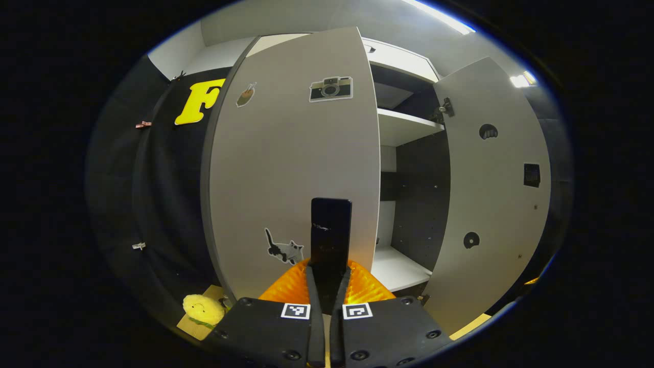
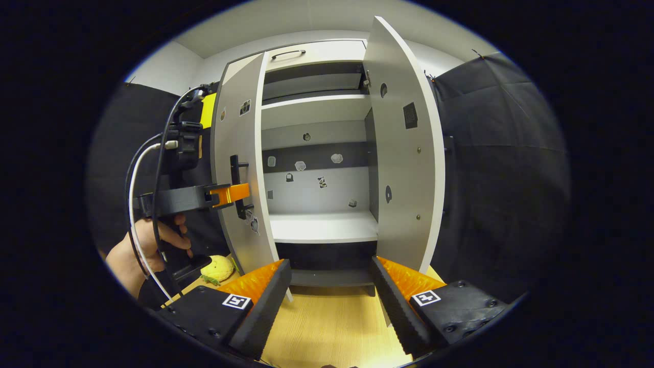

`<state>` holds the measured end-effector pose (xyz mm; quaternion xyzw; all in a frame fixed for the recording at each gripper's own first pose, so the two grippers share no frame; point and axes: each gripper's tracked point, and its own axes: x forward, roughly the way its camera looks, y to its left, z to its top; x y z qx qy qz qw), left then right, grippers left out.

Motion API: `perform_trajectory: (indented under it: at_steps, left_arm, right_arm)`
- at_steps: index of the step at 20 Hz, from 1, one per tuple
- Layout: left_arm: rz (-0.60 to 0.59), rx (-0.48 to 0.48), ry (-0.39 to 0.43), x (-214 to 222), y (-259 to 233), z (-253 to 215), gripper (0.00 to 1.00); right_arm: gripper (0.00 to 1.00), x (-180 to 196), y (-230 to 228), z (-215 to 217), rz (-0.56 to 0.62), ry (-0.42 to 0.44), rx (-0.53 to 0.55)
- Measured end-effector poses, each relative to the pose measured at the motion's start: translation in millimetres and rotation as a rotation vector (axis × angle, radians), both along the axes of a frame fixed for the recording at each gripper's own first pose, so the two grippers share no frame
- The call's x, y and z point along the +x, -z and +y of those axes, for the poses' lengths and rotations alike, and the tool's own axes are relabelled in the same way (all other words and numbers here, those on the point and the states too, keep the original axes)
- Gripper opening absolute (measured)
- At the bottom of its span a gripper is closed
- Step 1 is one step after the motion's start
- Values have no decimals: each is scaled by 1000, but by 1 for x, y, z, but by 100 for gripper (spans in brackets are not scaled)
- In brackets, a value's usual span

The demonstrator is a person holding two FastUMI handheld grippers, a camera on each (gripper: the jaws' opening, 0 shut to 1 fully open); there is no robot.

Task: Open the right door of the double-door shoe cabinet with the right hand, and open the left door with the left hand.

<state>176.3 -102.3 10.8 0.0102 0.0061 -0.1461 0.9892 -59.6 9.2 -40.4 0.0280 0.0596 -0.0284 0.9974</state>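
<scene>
The shoe cabinet [image 2: 317, 153] stands on the wooden floor [image 2: 332, 327] with its two doors both swung open. The left door [image 1: 291, 163] carries three stickers and one dark handle [image 1: 331, 230]. The left gripper [image 1: 328, 286] is clamped on that handle, held level by a hand [image 2: 148, 245] at the cabinet's left. The right gripper [image 2: 331, 286] hangs spread wide, apart from the right door [image 2: 403, 153]. One yellow plush toy [image 1: 202, 307] lies on the floor.

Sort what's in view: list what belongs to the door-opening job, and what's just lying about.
Job:
left door
its handle
right door
left gripper, clamped on the handle
right gripper, open

Lying about:
yellow plush toy
stickers inside the cabinet
</scene>
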Motion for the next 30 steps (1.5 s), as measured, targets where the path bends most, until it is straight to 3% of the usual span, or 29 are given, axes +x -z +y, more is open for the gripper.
perform_trajectory:
  at_steps: [9,20,25,30]
  left_arm:
    - [-8,0,4,-38,-1,40,9]
    - [-13,-6,-19,-57,-3,82,8]
    - [-19,6,-54,-64,-3,107,8]
    - [-63,58,-139,-70,-6,155,6]
  right_arm:
    - [98,-23,-1,14,-12,51,2]
    - [98,-26,6,29,7,36,-9]
    - [99,-25,7,35,13,24,-9]
    - [98,-25,11,38,22,27,-11]
